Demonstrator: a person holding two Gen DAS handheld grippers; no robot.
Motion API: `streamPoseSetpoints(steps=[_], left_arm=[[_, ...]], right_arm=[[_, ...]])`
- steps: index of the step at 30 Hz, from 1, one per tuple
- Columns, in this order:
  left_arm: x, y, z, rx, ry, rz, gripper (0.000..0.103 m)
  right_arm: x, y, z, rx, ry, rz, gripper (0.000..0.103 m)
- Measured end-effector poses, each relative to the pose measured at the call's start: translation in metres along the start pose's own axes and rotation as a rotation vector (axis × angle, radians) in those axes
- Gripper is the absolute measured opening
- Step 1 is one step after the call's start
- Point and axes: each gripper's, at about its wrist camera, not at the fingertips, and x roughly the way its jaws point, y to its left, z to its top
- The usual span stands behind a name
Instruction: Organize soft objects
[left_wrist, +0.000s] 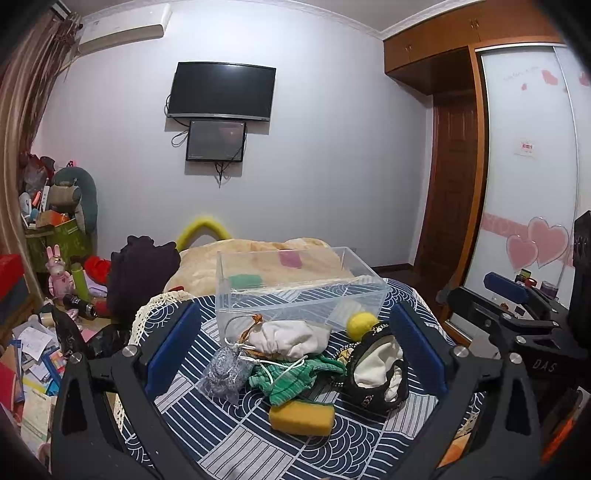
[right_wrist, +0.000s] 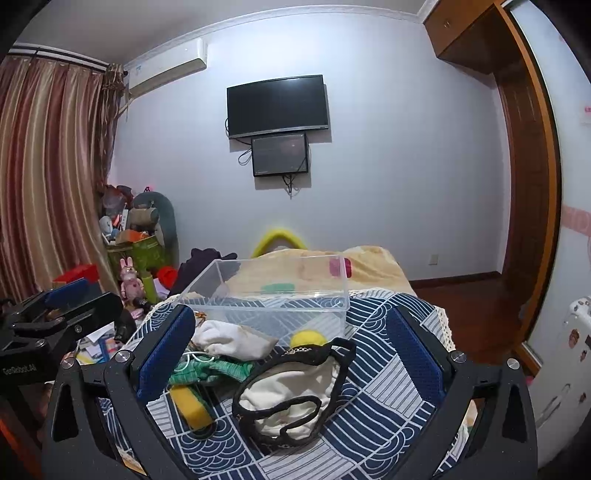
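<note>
A clear plastic box (left_wrist: 295, 288) (right_wrist: 273, 295) stands empty on the blue patterned cloth (left_wrist: 229, 443) (right_wrist: 376, 406). In front of it lie a white pouch (left_wrist: 288, 338) (right_wrist: 229, 341), a silver mesh bag (left_wrist: 225, 373), a green knit cloth (left_wrist: 291, 376) (right_wrist: 210, 369), a yellow sponge (left_wrist: 301, 417) (right_wrist: 190, 408), a yellow ball (left_wrist: 362, 325) (right_wrist: 308, 339) and a black-trimmed white bag (left_wrist: 376, 369) (right_wrist: 291, 398). My left gripper (left_wrist: 295, 354) is open above the pile. My right gripper (right_wrist: 291, 354) is open over the black-trimmed bag. Neither holds anything.
A beige blanket (left_wrist: 258, 258) and dark clothing (left_wrist: 140, 273) lie behind the box. Cluttered papers and toys (left_wrist: 33, 354) fill the floor at left. A wardrobe (left_wrist: 524, 166) stands at right. The other gripper shows at the right edge (left_wrist: 517, 314) and left edge (right_wrist: 55, 314).
</note>
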Motion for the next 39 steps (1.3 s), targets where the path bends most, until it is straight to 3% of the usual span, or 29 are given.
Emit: streamPoseSetpoints(steps=[39], left_arm=[[0.0006, 0.0027, -0.0030, -0.011, 0.000, -0.015, 0.103]], right_arm=[[-0.0012, 0.0051, -0.0031, -0.010, -0.010, 0.034, 0.103]])
